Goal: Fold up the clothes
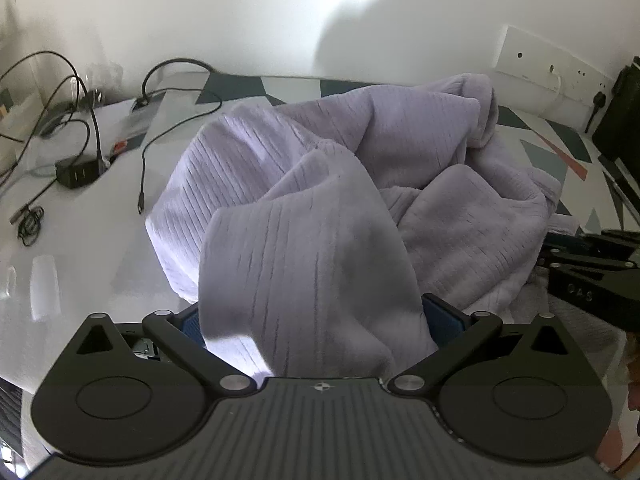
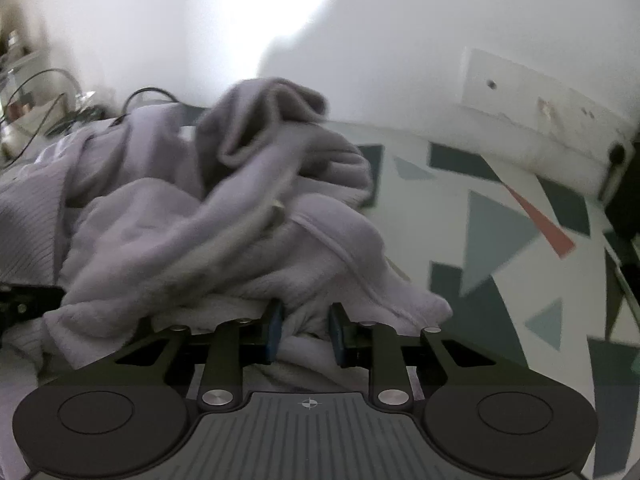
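Lilac ribbed fleece garment (image 1: 320, 208) heaped on a table (image 1: 80, 264), gripped from two sides.

A hanging fold of the garment is draped between the wide-spread jaws of the left gripper (image 1: 316, 324); whether its pads press the cloth cannot be told. A bunched edge is seen pinched between the nearly closed blue pads of the right gripper (image 2: 306, 332). Black cables (image 1: 144, 152) and a charger (image 1: 78, 174) are seen just left of the heap.

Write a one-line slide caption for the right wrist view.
Right gripper pinches a fold of the crumpled lavender fleece garment on a geometric-patterned tabletop.
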The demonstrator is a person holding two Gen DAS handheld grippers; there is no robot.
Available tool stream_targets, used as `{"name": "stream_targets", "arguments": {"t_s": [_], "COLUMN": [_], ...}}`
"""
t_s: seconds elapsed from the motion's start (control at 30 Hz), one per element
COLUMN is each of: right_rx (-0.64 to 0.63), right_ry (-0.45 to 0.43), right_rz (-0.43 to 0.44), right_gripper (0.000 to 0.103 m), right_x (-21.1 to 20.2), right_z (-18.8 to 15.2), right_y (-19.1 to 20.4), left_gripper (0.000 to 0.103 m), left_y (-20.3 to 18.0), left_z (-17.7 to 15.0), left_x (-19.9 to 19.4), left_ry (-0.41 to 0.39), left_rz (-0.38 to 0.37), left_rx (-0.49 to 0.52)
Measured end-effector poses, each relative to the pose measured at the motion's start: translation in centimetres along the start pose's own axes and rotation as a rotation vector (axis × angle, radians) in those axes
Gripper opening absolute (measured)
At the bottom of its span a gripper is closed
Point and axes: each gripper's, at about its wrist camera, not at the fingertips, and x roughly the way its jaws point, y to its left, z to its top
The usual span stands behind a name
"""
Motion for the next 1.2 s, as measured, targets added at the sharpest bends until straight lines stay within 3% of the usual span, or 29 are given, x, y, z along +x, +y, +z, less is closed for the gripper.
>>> {"name": "stream_targets", "arguments": {"t_s": [0.07, 0.13, 0.17, 0.2, 0.3, 0.43, 0.53, 0.63, 0.7, 0.8, 0.87, 0.97, 1.03, 1.07, 1.17, 1.2], "right_rx": [0.037, 0.072, 0.089, 0.102, 0.166, 0.157, 0.197, 0.219, 0.197, 0.159, 0.157, 0.182, 0.212, 0.212, 0.143, 0.117], "right_ry": [0.018, 0.039, 0.062, 0.093, 0.088, 0.069, 0.014, -0.052, -0.099, -0.128, -0.121, -0.086, 0.012, 0.051, 0.034, 0.025], "right_rz": [-0.030, -0.048, -0.072, -0.113, -0.057, -0.058, -0.029, 0.002, 0.003, 0.021, 0.037, 0.079, 0.129, 0.151, 0.131, 0.122], "right_gripper": [0.022, 0.013, 0.001, 0.000, 0.000, 0.002, 0.021, 0.047, 0.075, 0.084, 0.085, 0.080, 0.055, 0.035, 0.019, 0.018], "right_x": [-0.2, -0.2, -0.1, 0.1, -0.7, -2.2, -3.3, -4.1, -4.4, -3.8, -2.9, -1.3, 0.5, 1.2, 1.7, 1.5], "right_z": [-0.3, -0.8, -1.1, -1.6, -3.3, -3.8, -3.8, -3.4, -3.0, -1.7, -0.6, 0.8, 1.7, 1.9, 1.7, 1.6], "right_y": [-1.0, -2.0, -2.6, -3.1, -4.9, -5.0, -5.4, -5.7, -5.5, -4.9, -4.6, -4.2, -3.9, -3.5, -2.1, -1.7], "left_gripper": [0.103, 0.103, 0.103, 0.103, 0.103, 0.103, 0.103, 0.103, 0.103, 0.103, 0.103, 0.103, 0.103, 0.103, 0.103, 0.103], "left_y": [-0.1, -0.3, -0.4, -0.6, -0.9, -1.0, -1.0, -0.8, -0.8, -1.1, -0.9, -0.2, 0.1, 0.2, 0.0, -0.1], "left_z": [-0.1, -0.2, -0.3, -0.3, -0.5, -0.6, -0.7, -0.9, -1.1, -1.7, -1.9, -2.1, -2.3, -2.3, -2.4, -2.4], "left_x": [0.2, 0.4, 0.5, 0.5, 0.8, 1.2, 1.3, 1.1, 0.8, 0.3, 0.2, 0.3, 0.4, 0.5, 0.5, 0.6], "left_ry": [0.002, 0.005, 0.005, 0.004, 0.003, 0.013, 0.009, -0.005, -0.024, -0.048, -0.041, -0.018, -0.003, 0.002, 0.001, 0.002], "left_rz": [0.001, 0.002, 0.006, 0.010, 0.014, 0.011, 0.008, 0.005, 0.003, 0.011, 0.004, -0.018, -0.028, -0.030, -0.021, -0.018], "left_rx": [0.005, 0.005, 0.008, 0.011, 0.015, -0.007, -0.014, -0.011, 0.004, 0.039, 0.019, -0.036, -0.066, -0.076, -0.069, -0.067]}}
